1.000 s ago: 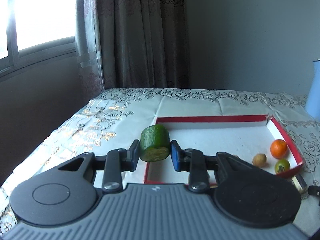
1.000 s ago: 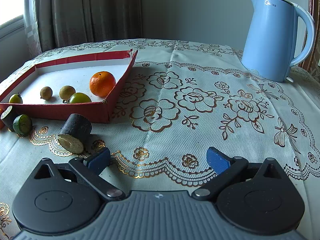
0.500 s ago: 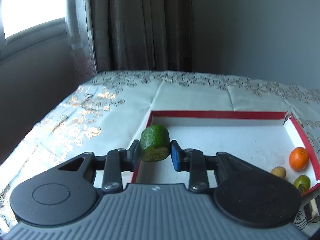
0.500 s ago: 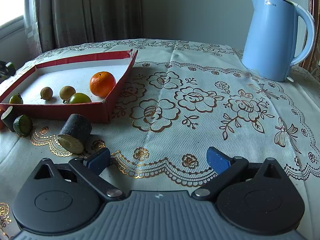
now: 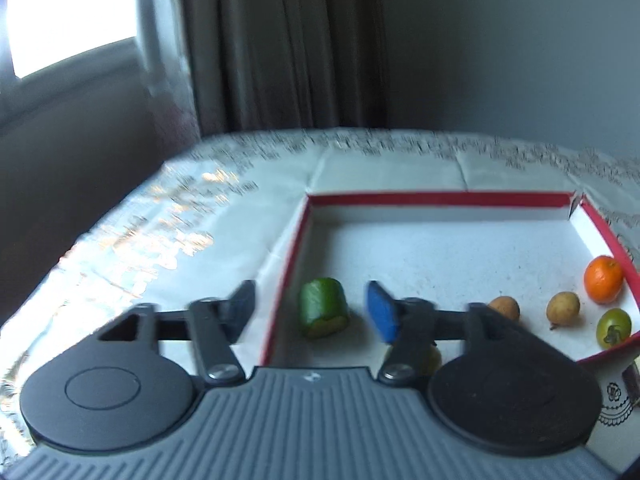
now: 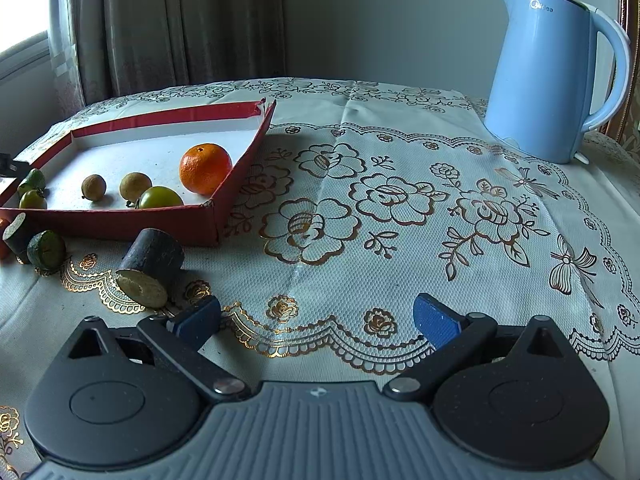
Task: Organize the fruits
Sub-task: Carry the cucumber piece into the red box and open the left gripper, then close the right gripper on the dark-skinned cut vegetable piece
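Note:
In the left wrist view my left gripper [image 5: 316, 306] is open, its jaws apart on either side of a green cucumber piece [image 5: 323, 307] that sits free in the near left corner of the red tray [image 5: 436, 198]. The tray also holds an orange [image 5: 603, 279], two small brown fruits [image 5: 563, 308] and a green tomato [image 5: 613, 326]. In the right wrist view my right gripper [image 6: 316, 326] is open and empty above the tablecloth. A dark cucumber piece [image 6: 150, 266] lies just ahead of its left finger, outside the tray [image 6: 168, 118].
A blue electric kettle [image 6: 552, 76] stands at the back right. A small green fruit [image 6: 46, 249] and another dark piece [image 6: 16, 232] lie on the cloth in front of the tray. Curtains and a window are behind the table.
My left gripper moved forward over the tray's corner and opened, letting go of the green cucumber piece, which now sits in the tray. My right gripper has not moved.

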The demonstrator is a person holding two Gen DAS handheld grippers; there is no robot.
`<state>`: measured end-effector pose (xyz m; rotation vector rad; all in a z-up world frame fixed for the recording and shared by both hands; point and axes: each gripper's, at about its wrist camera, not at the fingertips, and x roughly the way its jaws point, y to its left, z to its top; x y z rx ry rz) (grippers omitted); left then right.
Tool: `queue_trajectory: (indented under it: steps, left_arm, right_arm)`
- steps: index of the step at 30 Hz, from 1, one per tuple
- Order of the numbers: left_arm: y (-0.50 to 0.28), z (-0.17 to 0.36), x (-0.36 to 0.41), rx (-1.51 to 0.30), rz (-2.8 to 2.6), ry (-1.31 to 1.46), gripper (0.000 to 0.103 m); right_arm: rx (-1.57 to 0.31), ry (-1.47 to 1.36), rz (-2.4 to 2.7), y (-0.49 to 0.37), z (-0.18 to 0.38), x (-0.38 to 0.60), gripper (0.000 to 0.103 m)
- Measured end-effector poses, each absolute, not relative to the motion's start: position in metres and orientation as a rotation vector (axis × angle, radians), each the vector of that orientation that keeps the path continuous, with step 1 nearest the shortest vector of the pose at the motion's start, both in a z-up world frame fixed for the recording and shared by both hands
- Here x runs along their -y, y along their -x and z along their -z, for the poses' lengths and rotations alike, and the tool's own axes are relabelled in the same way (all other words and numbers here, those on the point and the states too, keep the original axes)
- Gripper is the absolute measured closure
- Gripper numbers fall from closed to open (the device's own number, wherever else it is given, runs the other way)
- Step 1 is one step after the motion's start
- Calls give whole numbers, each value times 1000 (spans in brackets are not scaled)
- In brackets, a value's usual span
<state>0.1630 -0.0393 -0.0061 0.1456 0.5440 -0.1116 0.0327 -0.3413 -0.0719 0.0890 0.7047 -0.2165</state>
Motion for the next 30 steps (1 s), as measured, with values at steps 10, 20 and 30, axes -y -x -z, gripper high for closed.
queue_trajectory:
  steps: [10, 20, 30]
  left_arm:
    - [-77, 10, -53, -405, -11, -58, 0]
    - [-87, 44, -114, -488, -145, 87, 0]
    - [-92, 49, -127, -525, -129, 169, 0]
  right_arm:
    - [-525, -109, 141, -11, 54, 329, 0]
    - [-541, 81, 64, -32, 53, 257, 0]
    - [-669, 23, 104, -60, 67, 266, 38]
